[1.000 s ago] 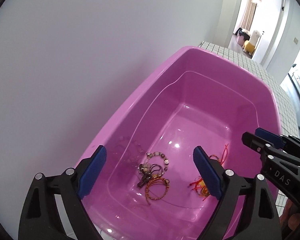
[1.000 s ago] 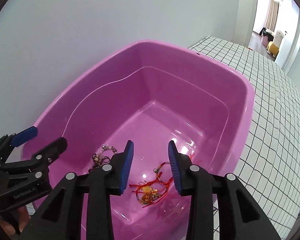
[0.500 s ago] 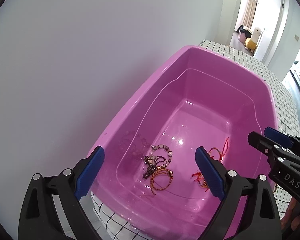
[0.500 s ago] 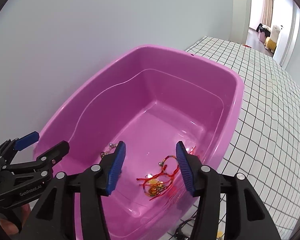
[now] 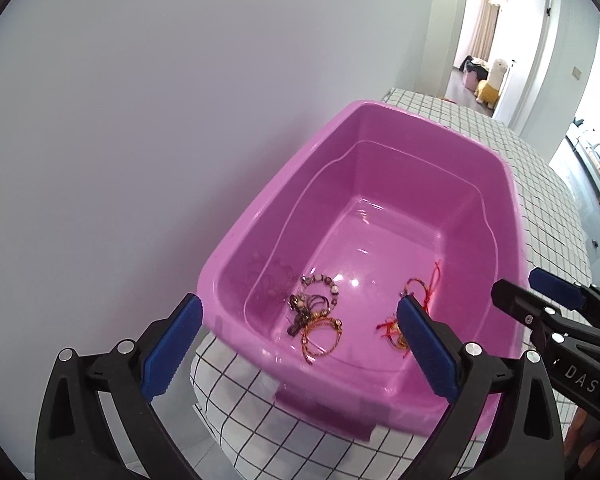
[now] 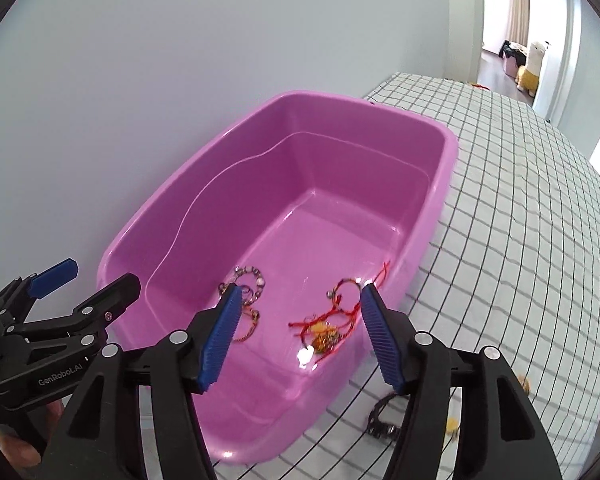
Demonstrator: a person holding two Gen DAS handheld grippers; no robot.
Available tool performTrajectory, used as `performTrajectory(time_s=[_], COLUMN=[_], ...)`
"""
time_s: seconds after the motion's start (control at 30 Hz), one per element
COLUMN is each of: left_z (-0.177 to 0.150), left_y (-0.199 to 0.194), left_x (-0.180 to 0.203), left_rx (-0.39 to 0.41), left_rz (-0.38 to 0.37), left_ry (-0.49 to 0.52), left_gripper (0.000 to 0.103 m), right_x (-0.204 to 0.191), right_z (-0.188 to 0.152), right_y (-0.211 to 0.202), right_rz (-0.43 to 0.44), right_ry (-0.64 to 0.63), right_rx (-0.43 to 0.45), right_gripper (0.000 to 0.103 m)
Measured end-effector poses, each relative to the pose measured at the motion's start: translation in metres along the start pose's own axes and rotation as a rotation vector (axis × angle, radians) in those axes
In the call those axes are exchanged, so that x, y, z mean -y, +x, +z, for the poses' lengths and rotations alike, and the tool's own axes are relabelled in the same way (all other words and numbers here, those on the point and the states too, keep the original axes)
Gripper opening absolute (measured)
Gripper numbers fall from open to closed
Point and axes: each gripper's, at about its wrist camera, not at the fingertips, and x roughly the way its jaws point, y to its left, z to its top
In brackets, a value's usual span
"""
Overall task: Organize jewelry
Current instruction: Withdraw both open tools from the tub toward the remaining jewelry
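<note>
Against the wall, at the edge of a checked tablecloth point(image 6: 512, 248), a pink plastic tub point(image 5: 260, 216) holds two small heaps near its front end: beaded and braided bracelets point(image 5: 316, 316) and red-cord bracelets point(image 6: 328, 324). Both the left gripper point(image 5: 298, 346) and the right gripper point(image 6: 300, 338) hover above the tub, jaws spread wide and empty. More dark jewelry point(image 6: 382, 420) lies on the cloth beside the tub. These pieces look light, limp and easily tangled; pinching one loop's cord seems best.
</note>
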Motion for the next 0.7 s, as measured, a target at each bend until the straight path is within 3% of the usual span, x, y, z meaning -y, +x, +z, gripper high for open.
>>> performTrajectory(time_s=[0.47, 0.7], left_z=[-0.039, -0.063], left_y=[-0.028, -0.054], left_x=[0.008, 0.036], left_rx=[0.038, 0.068], left_rz=[-0.084, -0.118], left_ry=[0.054, 0.078], left_gripper=[0.097, 0.097], right_x=[0.015, 0.053], right_z=[-0.06, -0.106], right_y=[-0.045, -0.096], right_rz=[-0.028, -0.054], right_ry=[0.147, 0.207], right_rx=[0.064, 0.118], right_gripper=[0.063, 0.063])
